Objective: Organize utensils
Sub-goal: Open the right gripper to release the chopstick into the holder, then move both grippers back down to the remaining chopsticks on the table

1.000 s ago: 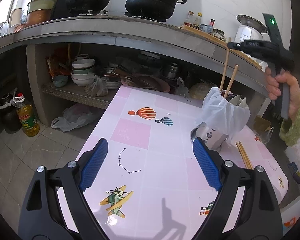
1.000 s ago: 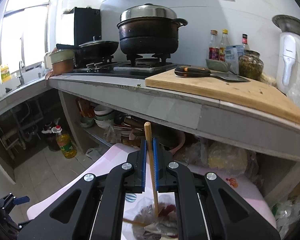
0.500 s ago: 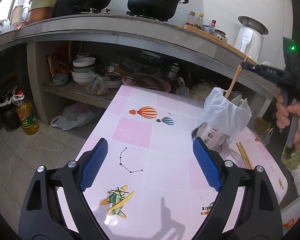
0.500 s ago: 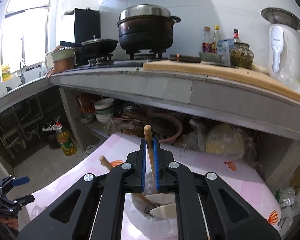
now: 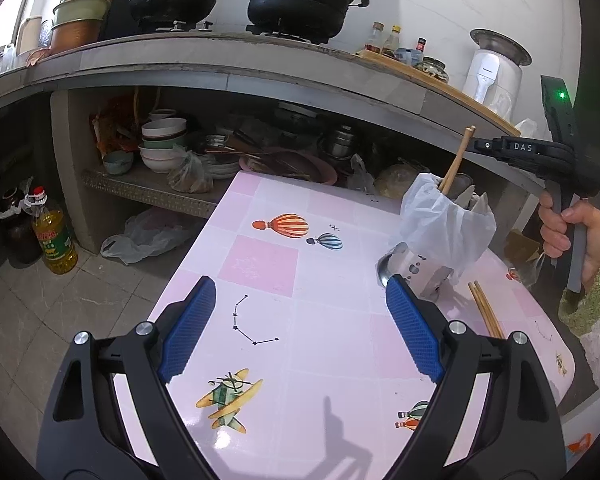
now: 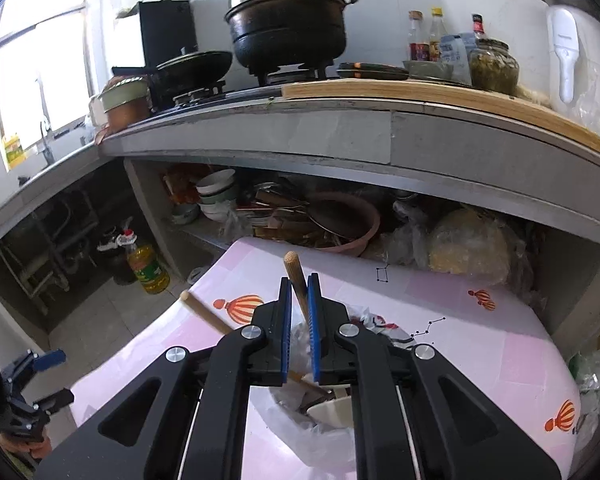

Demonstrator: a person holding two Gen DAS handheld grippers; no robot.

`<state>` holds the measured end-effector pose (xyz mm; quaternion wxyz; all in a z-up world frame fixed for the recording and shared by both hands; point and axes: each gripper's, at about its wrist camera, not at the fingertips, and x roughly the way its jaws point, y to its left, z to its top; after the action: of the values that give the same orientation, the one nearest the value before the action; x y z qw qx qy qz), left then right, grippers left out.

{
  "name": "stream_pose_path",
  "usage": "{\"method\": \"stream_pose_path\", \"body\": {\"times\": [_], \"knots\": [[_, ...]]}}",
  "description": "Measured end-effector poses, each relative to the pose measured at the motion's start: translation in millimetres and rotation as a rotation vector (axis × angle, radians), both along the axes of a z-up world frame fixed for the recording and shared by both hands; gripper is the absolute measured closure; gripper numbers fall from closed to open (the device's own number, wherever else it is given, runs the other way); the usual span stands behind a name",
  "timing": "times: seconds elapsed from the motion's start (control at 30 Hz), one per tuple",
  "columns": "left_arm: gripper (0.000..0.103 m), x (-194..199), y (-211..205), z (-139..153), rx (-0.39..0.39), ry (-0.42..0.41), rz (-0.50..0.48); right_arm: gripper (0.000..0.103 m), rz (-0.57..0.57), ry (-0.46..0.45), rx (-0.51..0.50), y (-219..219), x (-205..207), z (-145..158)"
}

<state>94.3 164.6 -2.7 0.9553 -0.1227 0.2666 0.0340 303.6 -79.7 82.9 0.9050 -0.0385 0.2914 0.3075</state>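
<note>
1. Step in hand, as judged: the right gripper (image 6: 299, 312) is loading a chopstick (image 6: 296, 280) into the holder (image 5: 424, 272), a metal cup lined with a white bag (image 5: 444, 220).
2. The right gripper's pads are pinching the chopstick near its top; its lower end is sitting inside the holder, just below the jaws.
3. A second chopstick (image 6: 204, 314) is already leaning in the holder, tilting left of it; a white spoon (image 6: 332, 410) is lying inside too.
4. The left gripper (image 5: 296, 332) is hanging spread wide and empty over the table (image 5: 260, 264), left of the holder.
5. A loose pair (image 5: 486, 310) is lying on the table just right of the holder.
6. Next likely calls for opening the right jaws so the chopstick drops in, then reaching for the loose pair.
</note>
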Motion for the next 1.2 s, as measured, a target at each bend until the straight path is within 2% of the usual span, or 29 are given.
{"method": "stream_pose_path", "body": {"times": [0.13, 0.37, 0.43, 0.5, 0.6, 0.7, 0.87, 1.03, 1.13, 1.2], "knots": [[0.02, -2, -5, 3, 0.005, 0.001, -0.006, 0.095, 0.0, -0.018, -0.035, 3, -7, 1], [0.02, -7, -12, 11, 0.024, -0.008, -0.012, 0.094, -0.008, 0.05, 0.002, -12, -3, 3], [0.02, -7, -13, 12, 0.022, -0.009, -0.013, 0.087, -0.005, 0.073, 0.024, -18, -3, 5], [0.02, -8, -14, 13, 0.023, -0.011, -0.018, 0.072, -0.01, 0.079, 0.06, -26, -5, 8], [0.02, -9, -20, 16, 0.028, -0.013, -0.029, 0.06, -0.005, 0.074, 0.11, -40, -12, 17], [0.02, -9, -25, 17, 0.029, -0.012, -0.043, 0.057, -0.016, 0.064, 0.148, -58, -21, 25], [0.02, -8, -33, 14, 0.021, -0.011, -0.08, 0.053, -0.076, 0.064, 0.209, -113, -45, 29], [0.02, 1, -50, 4, 0.027, 0.025, -0.137, 0.053, -0.193, 0.122, 0.195, -172, -71, -4], [0.02, 7, -62, -2, 0.028, 0.043, -0.176, 0.053, -0.285, 0.2, 0.159, -198, -84, -43], [0.02, 11, -71, -8, 0.032, 0.056, -0.207, 0.053, -0.33, 0.264, 0.179, -212, -91, -69]]}}
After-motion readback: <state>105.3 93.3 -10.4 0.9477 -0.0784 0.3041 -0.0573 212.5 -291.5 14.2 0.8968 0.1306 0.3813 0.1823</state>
